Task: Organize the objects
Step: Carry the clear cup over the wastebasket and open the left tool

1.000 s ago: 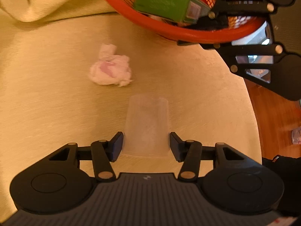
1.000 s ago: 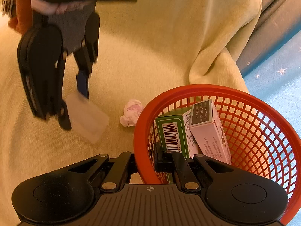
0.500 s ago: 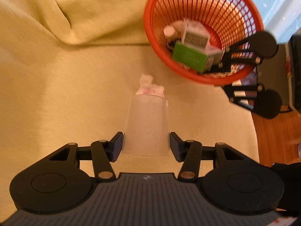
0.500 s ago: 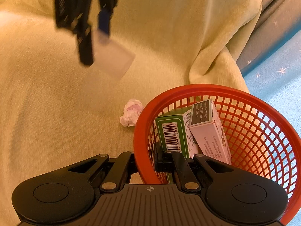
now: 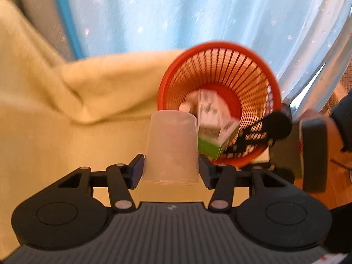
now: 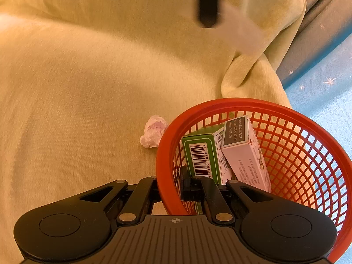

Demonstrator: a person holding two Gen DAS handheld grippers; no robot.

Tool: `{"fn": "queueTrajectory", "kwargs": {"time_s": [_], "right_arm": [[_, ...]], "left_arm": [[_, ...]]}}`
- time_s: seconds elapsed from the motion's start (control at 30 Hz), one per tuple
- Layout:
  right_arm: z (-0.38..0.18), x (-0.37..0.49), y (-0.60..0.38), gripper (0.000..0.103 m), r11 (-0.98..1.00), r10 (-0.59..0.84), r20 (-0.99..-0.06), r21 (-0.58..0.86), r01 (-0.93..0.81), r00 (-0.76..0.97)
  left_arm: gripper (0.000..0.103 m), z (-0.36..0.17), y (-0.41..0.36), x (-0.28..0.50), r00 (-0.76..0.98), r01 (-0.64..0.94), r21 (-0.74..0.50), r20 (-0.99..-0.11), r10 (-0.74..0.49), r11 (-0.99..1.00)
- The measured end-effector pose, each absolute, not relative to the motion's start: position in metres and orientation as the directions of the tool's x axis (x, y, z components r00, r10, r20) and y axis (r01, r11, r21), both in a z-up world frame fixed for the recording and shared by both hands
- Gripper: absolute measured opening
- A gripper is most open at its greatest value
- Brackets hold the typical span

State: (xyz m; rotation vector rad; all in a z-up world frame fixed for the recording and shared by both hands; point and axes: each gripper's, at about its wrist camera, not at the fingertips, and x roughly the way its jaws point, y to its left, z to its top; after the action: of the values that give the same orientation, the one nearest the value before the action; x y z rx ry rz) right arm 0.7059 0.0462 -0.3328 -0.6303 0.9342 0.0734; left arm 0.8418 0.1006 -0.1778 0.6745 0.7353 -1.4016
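My left gripper (image 5: 171, 171) is shut on a clear plastic cup (image 5: 171, 147), held up in the air with its base pointing away from me. Beyond it stands the red mesh basket (image 5: 259, 70) with a green box (image 5: 209, 148) and a white box (image 5: 214, 114) inside. My right gripper (image 6: 169, 187) is shut on the near rim of the red basket (image 6: 308, 129), one finger inside and one outside. The green box (image 6: 199, 154) and pinkish box (image 6: 244, 151) lean together in it. The cup (image 6: 239, 33) shows blurred high above the cloth. A crumpled pink tissue (image 6: 154, 131) lies just left of the basket.
A pale yellow cloth (image 6: 88, 77) covers the table and bunches up in folds (image 5: 99, 88) at the back. A blue starred curtain (image 5: 187, 11) hangs behind. A person's hand and dark sleeve (image 5: 343, 127) show at the right, over a wooden floor.
My left gripper has lifted the cup off the table and swung it up and right toward the basket. The right gripper and the basket have stayed put.
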Motion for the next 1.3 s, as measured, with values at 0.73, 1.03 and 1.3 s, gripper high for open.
{"fn": "queueTrajectory", "kwargs": {"time_s": [0.73, 1.03, 1.3], "right_arm": [[-0.331, 0.703, 0.044, 0.002, 0.830, -0.192, -0.767, -0.460, -0.316, 0.612], [-0.331, 0.703, 0.044, 0.002, 0.834, -0.190, -0.768, -0.455, -0.313, 0.611], [-0.330, 0.702, 0.044, 0.002, 0.835, -0.188, -0.769, -0.452, -0.312, 0.611]], "left_arm": [[0.048, -0.154, 0.027, 0.812, -0.092, 0.994, -0.035, -0.755, -0.650, -0.100], [0.048, -0.161, 0.003, 0.806, -0.127, 0.990, -0.057, -0.765, -0.631, -0.130], [0.059, -0.166, -0.002, 0.805, -0.127, 0.991, -0.074, -0.760, -0.638, -0.108]]}}
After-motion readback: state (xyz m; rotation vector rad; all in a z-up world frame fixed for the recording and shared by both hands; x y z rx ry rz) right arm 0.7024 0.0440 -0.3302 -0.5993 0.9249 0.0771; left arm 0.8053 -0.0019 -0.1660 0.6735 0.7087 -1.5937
